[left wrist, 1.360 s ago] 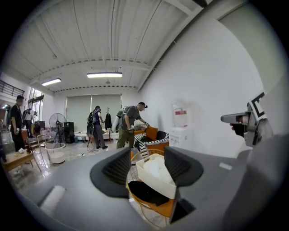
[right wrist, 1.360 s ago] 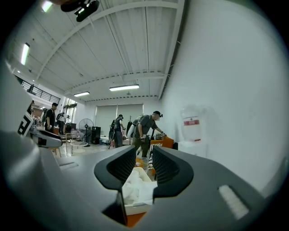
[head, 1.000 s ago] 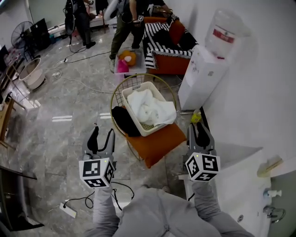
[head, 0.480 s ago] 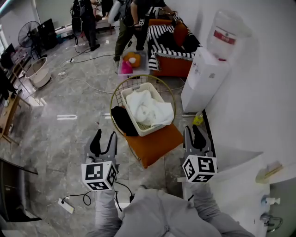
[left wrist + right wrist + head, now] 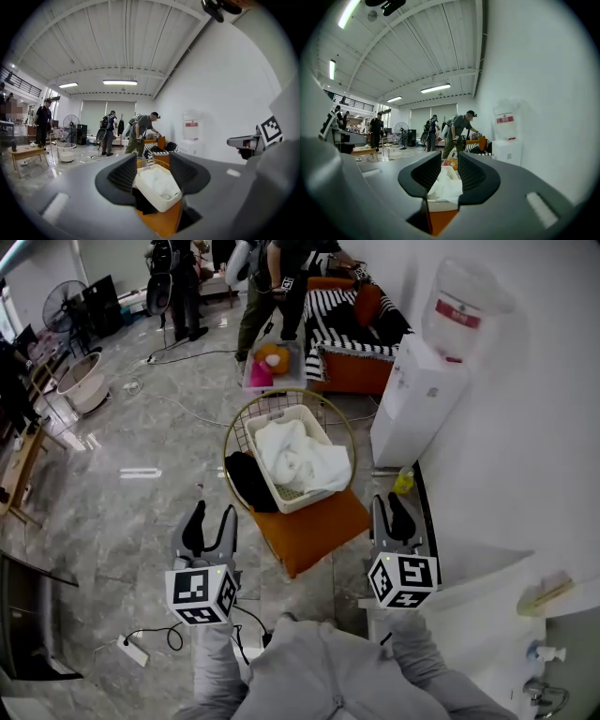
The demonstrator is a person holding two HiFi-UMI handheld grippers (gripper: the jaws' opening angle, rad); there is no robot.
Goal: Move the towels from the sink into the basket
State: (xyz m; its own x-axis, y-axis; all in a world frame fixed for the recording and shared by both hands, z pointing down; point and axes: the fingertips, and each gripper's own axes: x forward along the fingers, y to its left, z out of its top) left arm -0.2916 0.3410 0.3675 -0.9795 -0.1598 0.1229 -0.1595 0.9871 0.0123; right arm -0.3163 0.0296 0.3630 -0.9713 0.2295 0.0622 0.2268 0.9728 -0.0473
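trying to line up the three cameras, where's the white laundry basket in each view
head view: white basket just above centre, inside the gold wire hoop.
left gripper view: white basket low centre, seen through the jaw gap.
right gripper view: white basket low centre, seen through the narrower jaw gap.
shared landmark: water dispenser, right of the basket in every view.

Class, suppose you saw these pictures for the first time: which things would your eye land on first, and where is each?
First, the white rectangular plastic basket heaped with white towels, resting on an orange cushion mid-floor, with a round gold wire frame around it. Next, the left gripper and right gripper in the foreground, both empty with jaws apart. A tall white water dispenser stands against the right wall.
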